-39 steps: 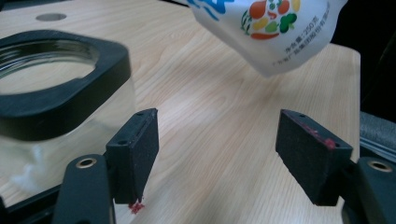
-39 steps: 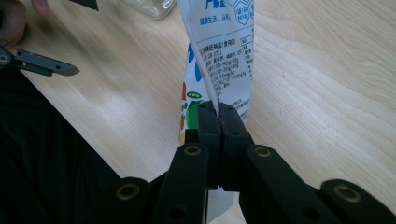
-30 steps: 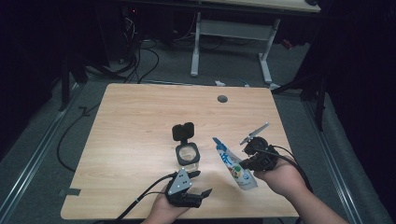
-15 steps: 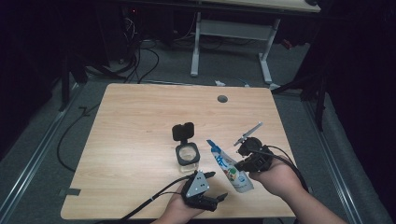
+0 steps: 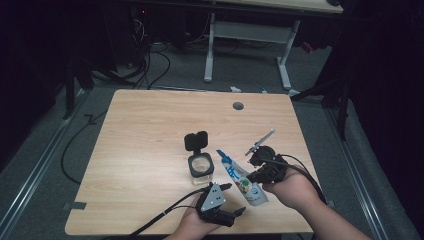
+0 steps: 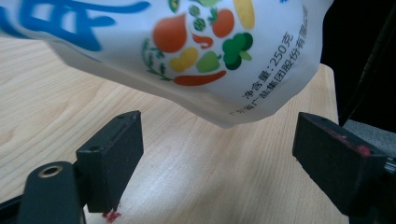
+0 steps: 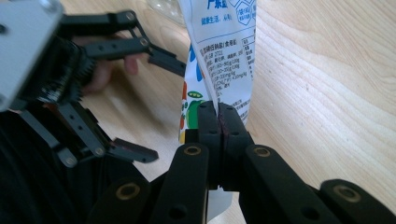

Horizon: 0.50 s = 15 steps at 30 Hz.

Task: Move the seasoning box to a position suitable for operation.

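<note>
A white pouch (image 5: 239, 176) printed with blue lettering and vegetables slants across the table's front right. My right gripper (image 5: 256, 176) is shut on the pouch's (image 7: 224, 51) side edge, its jaws (image 7: 218, 111) pinched tight on the film. My left gripper (image 5: 232, 198) stands open at the front edge, with its jaws facing the pouch's lower end. In the left gripper view the pouch's bottom (image 6: 187, 51) hangs just above and beyond the wide-apart jaws (image 6: 219, 154), touching neither pad. The left gripper (image 7: 154, 109) also appears in the right gripper view, left of the pouch.
A small glass jar (image 5: 201, 165) with a black flip lid (image 5: 196, 141) standing open sits mid-table, just left of the pouch. A round cable hole (image 5: 238, 106) lies near the table's far edge. Cables trail off the front edge. Desk legs (image 5: 285, 65) stand beyond.
My left gripper has moved right along the front edge and turned its open jaws toward the pouch's bottom. The right gripper and pouch have barely shifted.
</note>
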Tool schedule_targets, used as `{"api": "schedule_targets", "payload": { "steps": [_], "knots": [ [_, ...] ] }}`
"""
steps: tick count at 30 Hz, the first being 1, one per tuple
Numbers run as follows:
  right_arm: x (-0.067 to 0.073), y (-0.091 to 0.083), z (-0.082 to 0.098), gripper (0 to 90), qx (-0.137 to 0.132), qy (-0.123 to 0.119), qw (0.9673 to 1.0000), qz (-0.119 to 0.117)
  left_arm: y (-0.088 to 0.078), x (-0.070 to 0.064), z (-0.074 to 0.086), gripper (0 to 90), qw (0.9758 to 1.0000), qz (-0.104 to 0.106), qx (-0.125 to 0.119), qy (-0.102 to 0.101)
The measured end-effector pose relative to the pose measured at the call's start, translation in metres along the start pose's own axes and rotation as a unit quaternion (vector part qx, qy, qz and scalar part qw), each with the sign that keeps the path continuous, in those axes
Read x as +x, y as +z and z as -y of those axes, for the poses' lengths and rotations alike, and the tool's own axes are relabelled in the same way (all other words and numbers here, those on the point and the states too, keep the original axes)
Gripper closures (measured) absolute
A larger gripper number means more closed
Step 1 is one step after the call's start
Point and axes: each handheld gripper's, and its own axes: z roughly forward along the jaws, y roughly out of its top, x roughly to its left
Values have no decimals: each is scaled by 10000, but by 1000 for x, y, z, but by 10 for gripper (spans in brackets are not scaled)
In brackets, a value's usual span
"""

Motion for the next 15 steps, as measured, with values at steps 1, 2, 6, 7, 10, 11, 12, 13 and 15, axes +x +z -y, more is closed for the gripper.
{"api": "schedule_targets", "payload": {
  "steps": [1,2,6,7,10,11,12,13,15],
  "knots": [
    [1,-1,-1,900,-1,7,10000,-2,1,0,0,172,10000,-12,26,-8],
    [2,-2,-3,900,-33,-8,10000,-29,2,0,1,178,10000,-39,37,11],
    [5,-6,-8,900,-119,-56,9999,-61,5,3,0,188,9999,-108,43,-22],
    [6,-7,-9,900,-140,-75,9998,-86,5,3,-1,195,9999,-118,36,-47],
    [10,-7,-12,900,-147,-93,9998,-120,5,4,-3,207,9998,-149,-6,-117],
    [11,-7,-13,900,-147,-77,9998,-133,5,3,-4,210,9998,-141,0,-109],
    [13,-7,-13,900,-164,-97,9997,-159,5,3,-4,211,9999,-130,0,-83],
    [14,-7,-14,900,-154,-111,9997,-167,4,3,-4,213,9999,-131,-2,-72],
    [17,-6,-16,900,-175,-144,9995,-220,4,3,-4,214,9999,-136,0,-41]
  ]
}}
